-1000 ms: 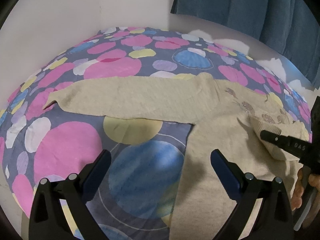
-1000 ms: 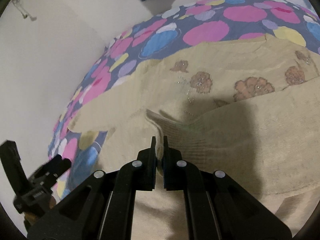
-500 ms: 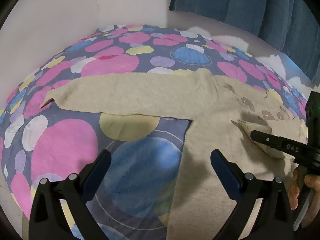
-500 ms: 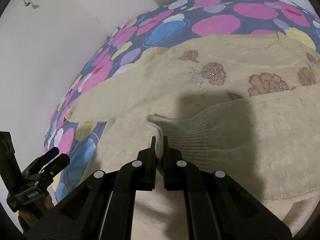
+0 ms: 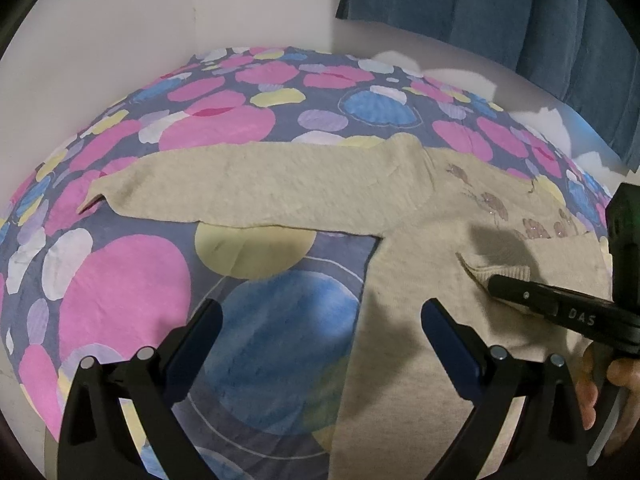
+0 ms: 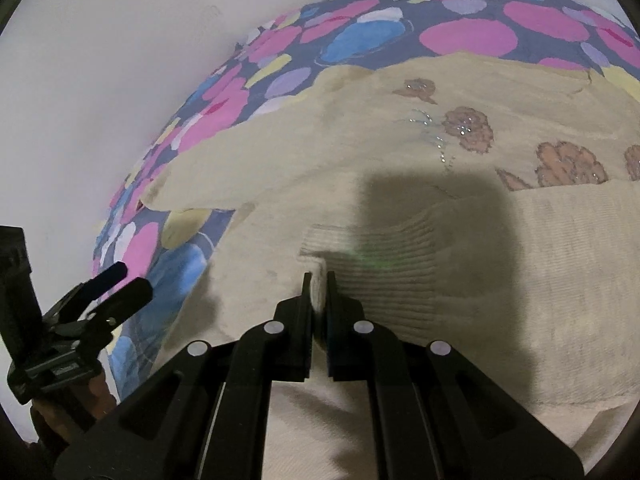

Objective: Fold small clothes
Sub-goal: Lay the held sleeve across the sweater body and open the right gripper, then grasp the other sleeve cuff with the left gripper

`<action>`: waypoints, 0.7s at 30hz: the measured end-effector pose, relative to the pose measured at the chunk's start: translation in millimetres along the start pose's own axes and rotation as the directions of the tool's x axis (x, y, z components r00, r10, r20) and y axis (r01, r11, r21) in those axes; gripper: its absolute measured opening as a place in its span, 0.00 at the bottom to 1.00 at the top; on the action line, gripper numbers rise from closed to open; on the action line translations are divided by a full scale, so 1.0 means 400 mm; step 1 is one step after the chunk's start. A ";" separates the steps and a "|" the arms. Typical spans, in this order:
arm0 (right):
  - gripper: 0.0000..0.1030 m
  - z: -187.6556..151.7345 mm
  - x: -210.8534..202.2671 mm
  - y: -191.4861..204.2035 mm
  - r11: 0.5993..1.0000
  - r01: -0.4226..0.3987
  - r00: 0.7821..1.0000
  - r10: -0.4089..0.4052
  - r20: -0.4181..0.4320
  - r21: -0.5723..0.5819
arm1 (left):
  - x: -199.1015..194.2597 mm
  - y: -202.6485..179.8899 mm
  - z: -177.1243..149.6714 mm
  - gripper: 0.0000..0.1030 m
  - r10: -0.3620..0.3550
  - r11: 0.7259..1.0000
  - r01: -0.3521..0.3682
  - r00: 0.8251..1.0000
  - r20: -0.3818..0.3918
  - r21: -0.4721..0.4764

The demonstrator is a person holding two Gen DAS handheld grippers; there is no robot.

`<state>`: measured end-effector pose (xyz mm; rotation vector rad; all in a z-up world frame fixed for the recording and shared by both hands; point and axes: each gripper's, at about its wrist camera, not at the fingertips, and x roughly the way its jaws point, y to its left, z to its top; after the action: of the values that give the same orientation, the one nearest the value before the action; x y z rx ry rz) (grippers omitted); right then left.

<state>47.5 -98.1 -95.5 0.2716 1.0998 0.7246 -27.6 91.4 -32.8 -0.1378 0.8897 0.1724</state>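
A cream knitted sweater [image 5: 404,280] with brown flower patches [image 6: 468,128] lies flat on a spotted bedspread [image 5: 128,280]. One sleeve [image 5: 260,188] stretches out to the left. My right gripper [image 6: 319,276] is shut on the ribbed cuff [image 6: 384,264] of the other sleeve, which is folded across the sweater's body; it also shows in the left wrist view [image 5: 496,282]. My left gripper [image 5: 320,314] is open and empty, above the bedspread beside the sweater's left edge; in the right wrist view it shows at the lower left [image 6: 120,280].
The bedspread [image 6: 468,36] with pink, blue and yellow spots covers a bed against white walls [image 5: 100,40]. A dark blue curtain [image 5: 520,12] hangs at the back right.
My right gripper has dragged the cuff further left across the sweater's body and lower. My left gripper has stayed open and nearly in place.
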 end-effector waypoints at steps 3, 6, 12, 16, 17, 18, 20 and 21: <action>0.04 -0.004 0.014 0.007 1.000 0.002 1.000 -0.002 -0.019 -0.019 | 0.003 -0.002 -0.002 0.96 0.001 1.000 -0.001 1.000 -0.003 0.001; 0.05 -0.015 0.036 0.007 1.000 0.006 0.999 -0.007 -0.046 -0.024 | 0.007 -0.006 -0.009 0.96 0.000 1.000 0.000 1.000 -0.007 0.002; 0.31 -0.018 0.037 0.003 0.991 -0.126 0.988 0.129 -0.082 0.039 | 0.008 -0.007 -0.010 0.96 0.000 1.000 0.000 1.000 -0.008 0.003; 0.32 -0.020 0.021 0.009 0.988 -0.153 0.985 0.155 -0.070 0.032 | 0.008 -0.007 -0.009 0.96 -0.001 1.000 0.001 1.000 -0.008 0.002; 0.32 -0.019 0.010 0.002 0.984 -0.170 0.983 0.173 -0.066 0.046 | 0.008 -0.008 -0.009 0.96 0.001 1.000 -0.001 1.000 -0.009 0.001; 0.32 -0.018 -0.004 -0.008 0.980 -0.189 0.980 0.192 -0.055 0.064 | 0.008 -0.008 -0.009 0.96 0.001 1.000 0.000 1.000 -0.008 0.000; 0.32 -0.019 -0.051 -0.040 0.975 -0.203 0.979 0.205 -0.010 0.095 | 0.010 -0.007 -0.009 0.96 -0.001 1.000 0.001 1.000 -0.009 -0.004; 0.32 -0.019 -0.086 -0.066 0.976 -0.191 0.981 0.190 0.026 0.108 | 0.012 -0.006 -0.011 0.96 -0.002 1.000 0.001 1.000 -0.008 -0.009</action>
<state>42.4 -141.5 -88.7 0.4812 1.1098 0.8318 -27.3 88.6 -39.0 -0.1474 0.8974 0.1744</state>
